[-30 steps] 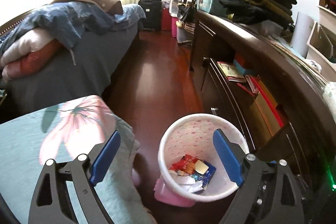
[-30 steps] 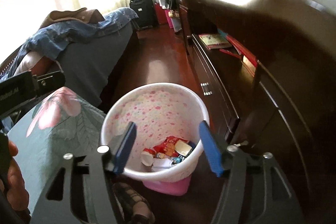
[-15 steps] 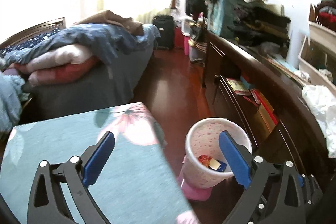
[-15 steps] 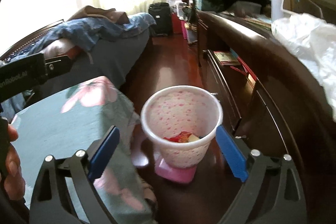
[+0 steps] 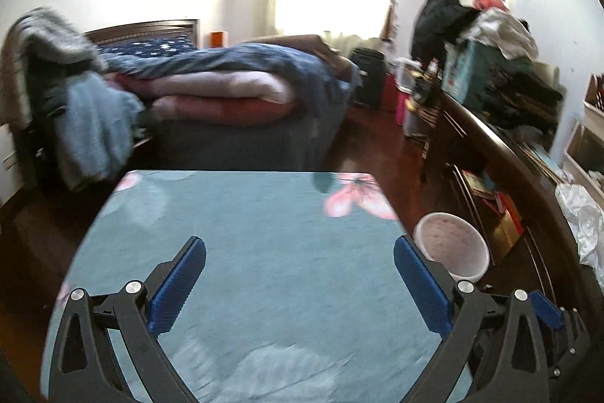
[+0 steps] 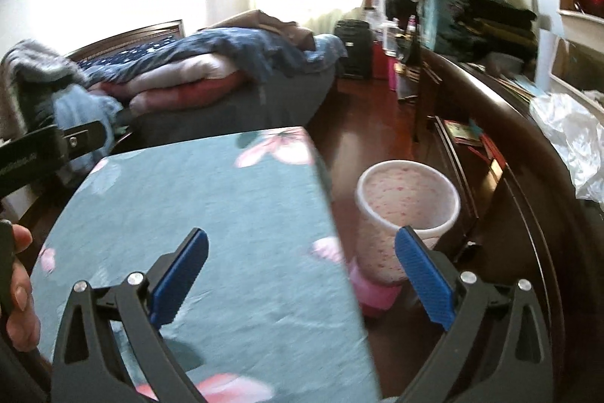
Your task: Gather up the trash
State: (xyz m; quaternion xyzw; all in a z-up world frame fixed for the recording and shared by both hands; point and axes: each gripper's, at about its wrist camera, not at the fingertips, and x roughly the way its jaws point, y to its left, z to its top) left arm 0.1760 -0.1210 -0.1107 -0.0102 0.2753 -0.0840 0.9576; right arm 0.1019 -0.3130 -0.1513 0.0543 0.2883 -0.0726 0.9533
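Observation:
A white waste bin with pink speckles [image 6: 407,206] stands on a pink base on the floor, between the table and the dark cabinet; it also shows in the left wrist view [image 5: 451,248]. Its contents are hidden from this angle. My left gripper [image 5: 300,286] is open and empty above the teal flowered tablecloth [image 5: 241,233]. My right gripper [image 6: 302,274] is open and empty, over the table's right edge [image 6: 332,221], with the bin just beyond its right finger. No loose trash shows on the table.
A long dark wooden cabinet [image 6: 509,153] runs along the right, with crumpled white plastic [image 6: 573,138] and piled clothes on top. A bed with heaped quilts [image 5: 226,85] lies behind the table. A black suitcase [image 5: 368,76] stands by the window.
Both grippers have risen and pulled back from above the bin to over the table. The bin now sits lower right and its trash is out of sight.

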